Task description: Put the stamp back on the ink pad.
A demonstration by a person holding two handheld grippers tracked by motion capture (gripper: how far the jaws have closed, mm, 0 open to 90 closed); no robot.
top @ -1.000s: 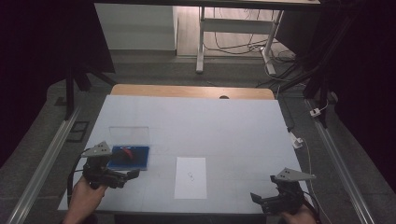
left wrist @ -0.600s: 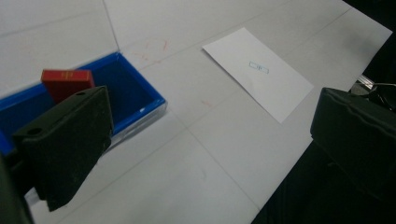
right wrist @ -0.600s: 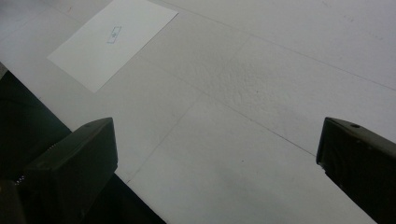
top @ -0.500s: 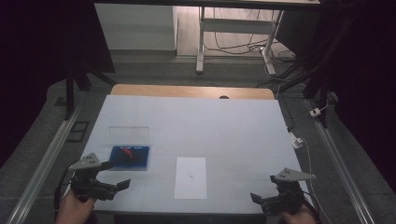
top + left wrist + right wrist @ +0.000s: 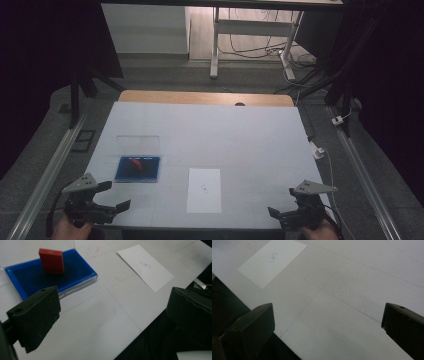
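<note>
High view: both grippers, left (image 5: pixel 114 196) and right (image 5: pixel 281 201), wait open-fingered at table (image 5: pixel 250 145) edge; the red block (image 5: pixel 51 261) in blue tray (image 5: pixel 80 270) likely gets grasped next.

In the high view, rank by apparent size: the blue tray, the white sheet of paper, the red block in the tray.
1. White sheet of paper
2. Blue tray, slightly smaller than the sheet
3. Red block, clearly smallest

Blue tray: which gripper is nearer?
Left. The left gripper sits at the near table edge just below-left of the blue tray, jaws open; the right gripper is at the far right corner, beyond the paper sheet.
</note>
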